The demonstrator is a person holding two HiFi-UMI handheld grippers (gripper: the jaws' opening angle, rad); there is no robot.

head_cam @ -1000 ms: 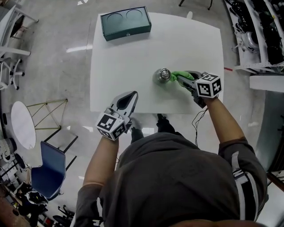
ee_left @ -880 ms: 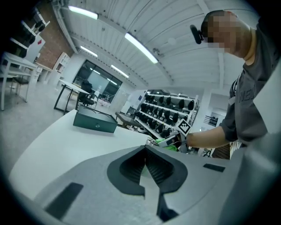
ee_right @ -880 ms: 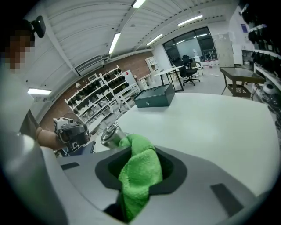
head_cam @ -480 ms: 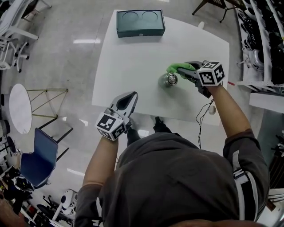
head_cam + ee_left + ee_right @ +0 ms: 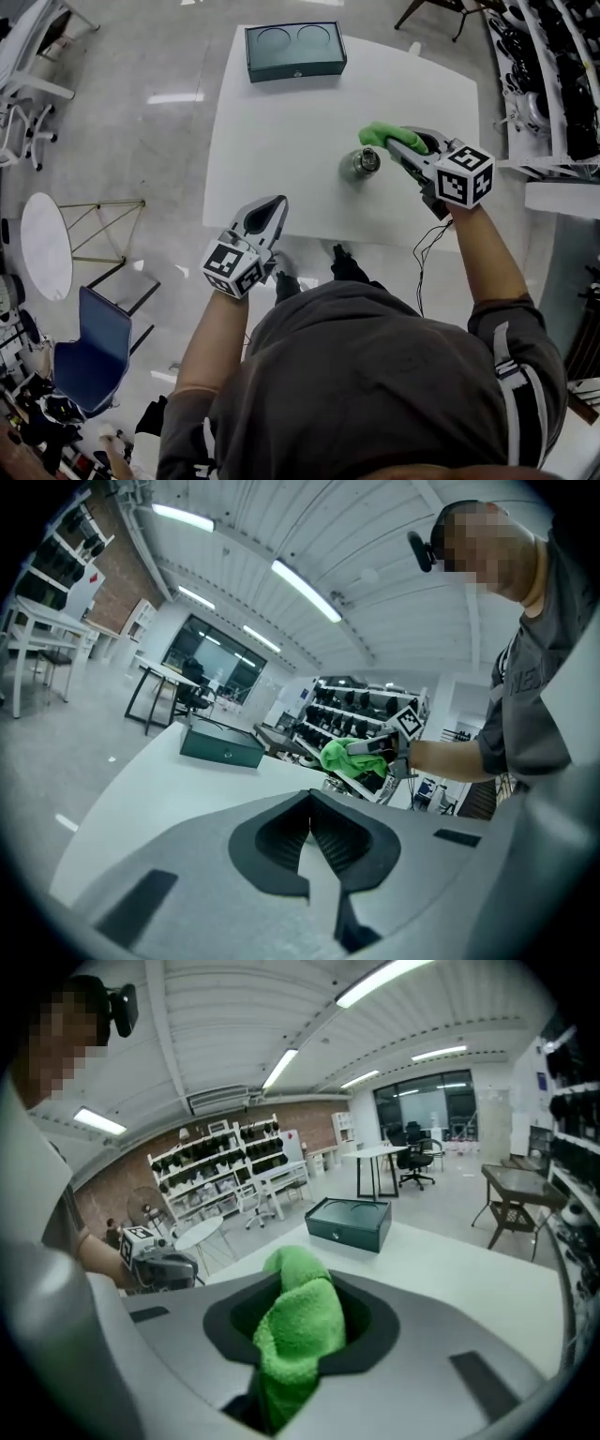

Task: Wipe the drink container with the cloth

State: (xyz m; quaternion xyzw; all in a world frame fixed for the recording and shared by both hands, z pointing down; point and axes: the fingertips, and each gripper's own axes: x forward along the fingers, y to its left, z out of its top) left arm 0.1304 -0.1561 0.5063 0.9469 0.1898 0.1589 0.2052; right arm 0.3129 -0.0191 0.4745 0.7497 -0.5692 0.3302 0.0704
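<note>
White table [image 5: 281, 141]: container [image 5: 364, 162], cloth [image 5: 384, 136], box [image 5: 295, 51].
Steel container stands upright, right of the table's middle. Right gripper [image 5: 401, 145], jaws clamped on the green cloth, holds it just beside the container's top. Left gripper [image 5: 274, 206], jaws together with nothing between, hangs over the near edge. Dark green box sits at the far edge.
</note>
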